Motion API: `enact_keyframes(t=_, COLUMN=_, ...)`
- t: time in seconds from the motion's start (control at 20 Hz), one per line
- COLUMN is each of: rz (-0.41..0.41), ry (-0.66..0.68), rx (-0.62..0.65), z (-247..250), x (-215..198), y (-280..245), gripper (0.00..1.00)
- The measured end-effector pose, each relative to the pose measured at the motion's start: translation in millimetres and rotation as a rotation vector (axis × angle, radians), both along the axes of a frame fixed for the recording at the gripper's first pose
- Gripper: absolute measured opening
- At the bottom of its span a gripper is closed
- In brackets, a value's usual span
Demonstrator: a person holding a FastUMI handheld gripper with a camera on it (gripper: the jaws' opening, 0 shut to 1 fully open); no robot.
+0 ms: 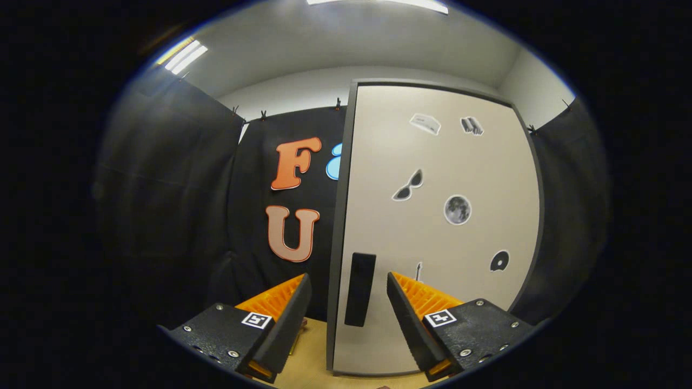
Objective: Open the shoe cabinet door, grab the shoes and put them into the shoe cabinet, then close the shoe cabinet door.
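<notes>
Dead ahead at 12 o'clock, the shoe cabinet door (432, 227) shows its handle (360, 289) framed by the gripper (348, 283), whose 2 fingers gape wide, holding nothing. Risk: a skewed approach lets one finger strike the door edge and miss the handle.

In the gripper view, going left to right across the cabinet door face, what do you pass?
Between the open hand-held gripper fingers, the black handle near the shoe cabinet door edge → sunglasses sticker → moon sticker → disc sticker.
</notes>
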State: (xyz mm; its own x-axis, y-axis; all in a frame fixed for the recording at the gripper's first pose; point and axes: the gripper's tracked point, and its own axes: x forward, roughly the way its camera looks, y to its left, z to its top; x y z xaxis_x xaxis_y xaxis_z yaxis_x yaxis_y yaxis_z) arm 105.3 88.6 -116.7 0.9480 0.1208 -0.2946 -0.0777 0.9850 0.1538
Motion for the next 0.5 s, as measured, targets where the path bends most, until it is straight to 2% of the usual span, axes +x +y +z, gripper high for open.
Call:
enact_keyframes(t=0.15, rz=-0.028, ry=0.075, rx=-0.008, z=-32, x=19, y=5, gripper=0.8)
enact_keyframes(t=0.25, rz=-0.076, ry=0.126, rx=-0.016, z=-49, x=25, y=0, gripper=0.72)
enact_keyframes(t=0.3, rz=-0.104, ry=0.105, rx=-0.023, z=-49, x=35, y=-5, gripper=0.64)
enact_keyframes(t=0.35, rz=-0.117, ry=0.107, rx=-0.032, z=-53, x=38, y=-7, gripper=0.61)
enact_keyframes(t=0.4, rz=-0.133, ry=0.127, rx=-0.044, z=-60, x=41, y=-11, gripper=0.52)
enact_keyframes(t=0.5, rz=-0.135, ry=0.166, rx=-0.017, z=-70, x=44, y=-5, gripper=0.44)
